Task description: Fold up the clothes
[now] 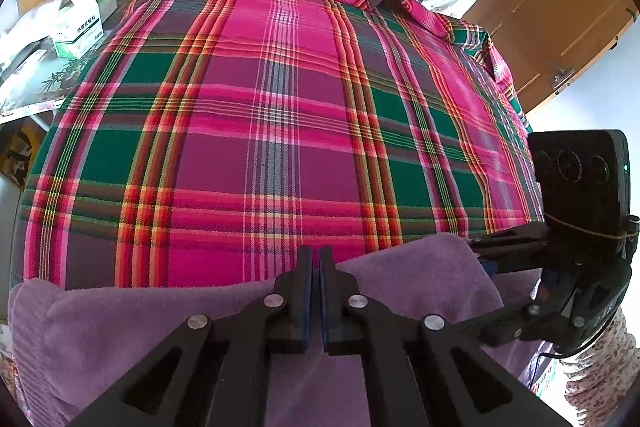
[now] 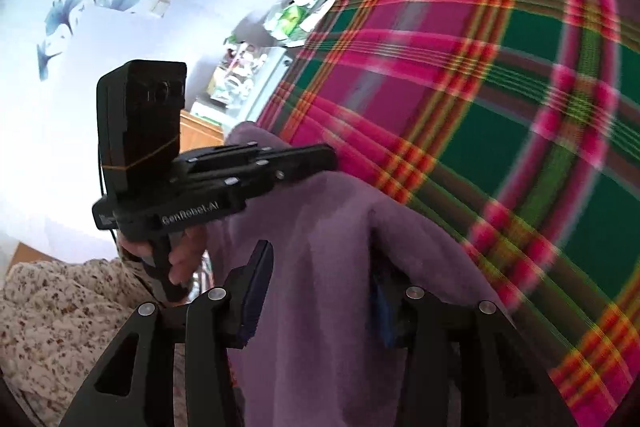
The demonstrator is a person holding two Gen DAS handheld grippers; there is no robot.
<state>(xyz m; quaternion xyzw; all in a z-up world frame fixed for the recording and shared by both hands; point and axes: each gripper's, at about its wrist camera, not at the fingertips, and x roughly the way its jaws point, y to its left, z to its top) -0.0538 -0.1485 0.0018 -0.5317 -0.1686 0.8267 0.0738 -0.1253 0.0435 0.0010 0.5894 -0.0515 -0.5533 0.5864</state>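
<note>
Purple cloth [image 1: 256,311] overlapping plaid edge [image 1: 280,259]

Left wrist camera looks close along its fingers across the pink-and-green plaid cloth [image 1: 280,115]; right wrist camera faces leftward, close too. Both share the purple fleece fabric [image 2: 320,235].

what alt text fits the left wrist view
The left tool, shut, rests on a purple cloth at the near edge of a pink and green plaid shirt. The right tool sits at the right.
</note>
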